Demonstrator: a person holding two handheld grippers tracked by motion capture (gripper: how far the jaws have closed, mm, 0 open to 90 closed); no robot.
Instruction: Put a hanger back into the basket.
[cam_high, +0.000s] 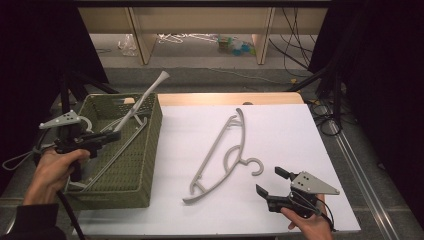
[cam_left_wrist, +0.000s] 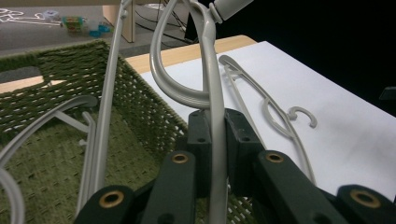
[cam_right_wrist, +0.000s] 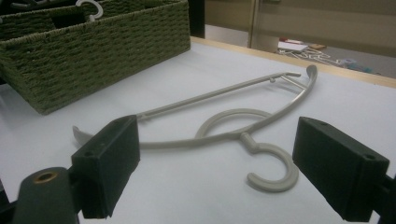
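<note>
Hangers were the work in hand: one grey plastic hanger (cam_high: 141, 102) stood tilted in the green woven basket (cam_high: 145, 165) at the left of the table, its far end poking up above the far rim, and the left tongs (cam_high: 111, 135) were pinching its thin bar. The left gripper view showed what the high view could not: the black pads pressed flat on either side of that bar (cam_left_wrist: 215, 135), with the hanger's curved loop rising just beyond them. It also showed more grey hangers (cam_left_wrist: 95, 140) leaning and lying inside the basket.

A second hanger (cam_high: 224, 150) lay flat on the white sheet (cam_high: 290, 130) covering the table, right of the basket and well apart from it, its open hook pointing to the near right. The right tongs (cam_high: 272, 182) hovered near the right front of the sheet, spread wide and gripping nothing, with the hook just beyond their tips. In the right gripper view the hook (cam_right_wrist: 273, 170) sat between the two blocky black pads (cam_right_wrist: 109, 163) but farther off, untouched.

The basket's walls were coarse, tightly plaited fibre with a handle slot at the far end. Both hangers were slim, smooth and matt, with a round loop under the hook.
</note>
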